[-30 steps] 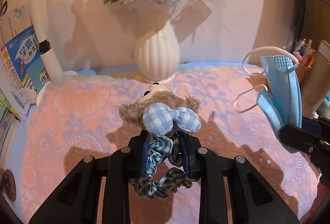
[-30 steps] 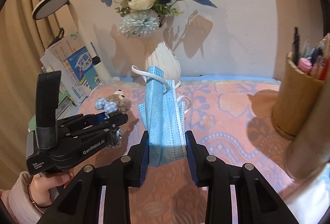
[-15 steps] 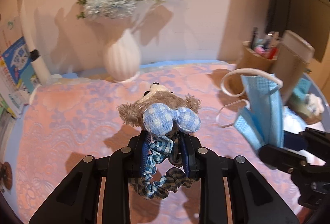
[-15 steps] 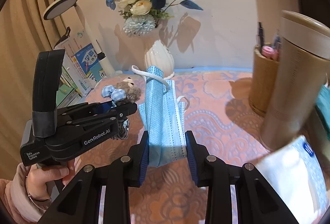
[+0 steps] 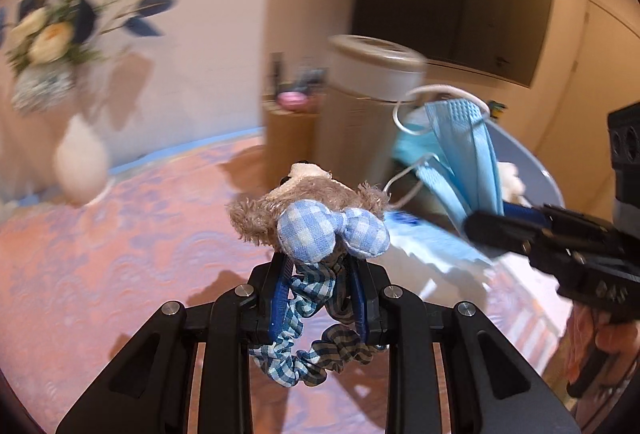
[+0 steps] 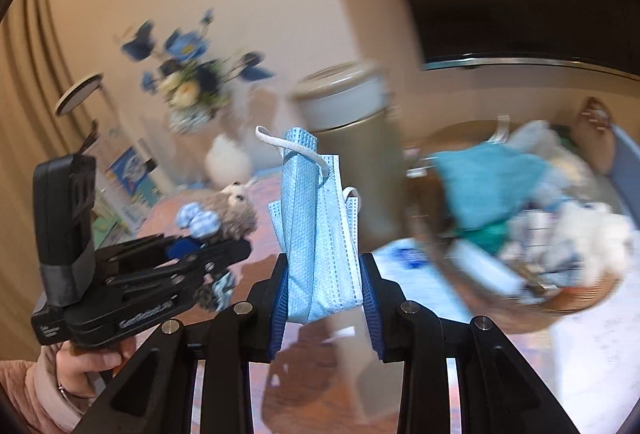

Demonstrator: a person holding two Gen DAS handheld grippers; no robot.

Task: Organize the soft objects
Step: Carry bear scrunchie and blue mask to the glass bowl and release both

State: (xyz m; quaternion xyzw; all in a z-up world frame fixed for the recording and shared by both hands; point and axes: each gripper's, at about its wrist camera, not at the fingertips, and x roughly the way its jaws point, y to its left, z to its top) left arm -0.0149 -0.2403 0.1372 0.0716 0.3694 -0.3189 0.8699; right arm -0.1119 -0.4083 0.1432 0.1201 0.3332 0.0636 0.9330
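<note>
My left gripper (image 5: 320, 274) is shut on a plaid scrunchie (image 5: 310, 318) with a small plush bear head and a blue checked bow (image 5: 332, 230), held above the pink patterned table. It also shows in the right wrist view (image 6: 216, 222). My right gripper (image 6: 322, 286) is shut on a folded blue face mask (image 6: 316, 226), held upright in the air; the mask shows in the left wrist view (image 5: 464, 158) at the right. A basket (image 6: 576, 298) of soft items, blurred, lies to the right.
A tall beige canister (image 5: 372, 102) stands behind both grippers, with a pen holder (image 5: 288, 130) beside it. A white vase of flowers (image 5: 80, 158) stands at the back left. A white packet (image 6: 412, 262) lies on the table. Books (image 6: 128, 178) lean at the far left.
Both grippers have swung to the right with their objects. The vase has slid to the left of view, and the canister and the basket have come into view.
</note>
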